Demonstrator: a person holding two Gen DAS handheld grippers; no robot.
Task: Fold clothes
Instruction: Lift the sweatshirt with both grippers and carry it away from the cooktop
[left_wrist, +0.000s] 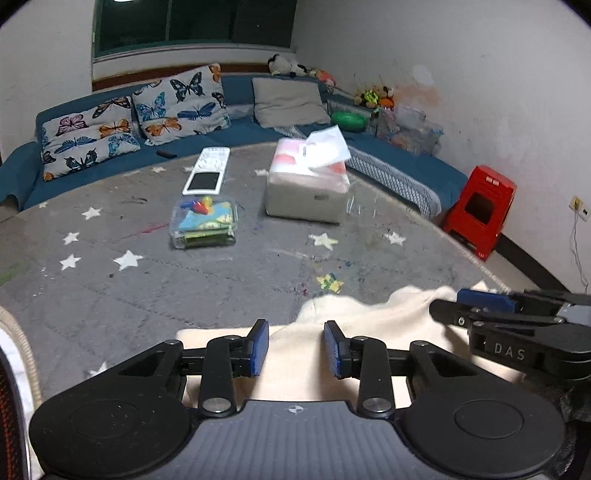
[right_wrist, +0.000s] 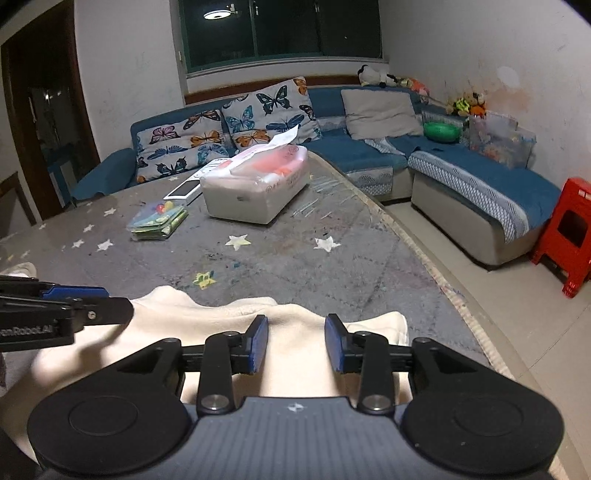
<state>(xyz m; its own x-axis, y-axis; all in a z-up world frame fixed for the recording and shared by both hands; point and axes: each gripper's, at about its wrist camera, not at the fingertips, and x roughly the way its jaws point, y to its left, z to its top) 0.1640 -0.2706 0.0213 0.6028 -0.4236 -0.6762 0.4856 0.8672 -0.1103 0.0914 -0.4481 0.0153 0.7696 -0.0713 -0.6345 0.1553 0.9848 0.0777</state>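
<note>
A cream garment (left_wrist: 369, 325) lies rumpled at the near edge of the grey star-patterned table cover (left_wrist: 184, 280). My left gripper (left_wrist: 296, 347) is open, its blue pads either side of the cloth and just above it, holding nothing. My right gripper (right_wrist: 296, 343) is also open over the same garment (right_wrist: 295, 332), near its right end. In the left wrist view the right gripper (left_wrist: 480, 306) comes in from the right over the garment's far edge. In the right wrist view the left gripper (right_wrist: 74, 299) reaches in from the left.
Further back on the table are a tissue box (left_wrist: 306, 184), a clear case of colourful items (left_wrist: 203, 221) and a white tablet-like device (left_wrist: 207, 170). A blue sofa (right_wrist: 461, 177) with butterfly cushions wraps behind. A red stool (right_wrist: 569, 236) stands on the floor at right.
</note>
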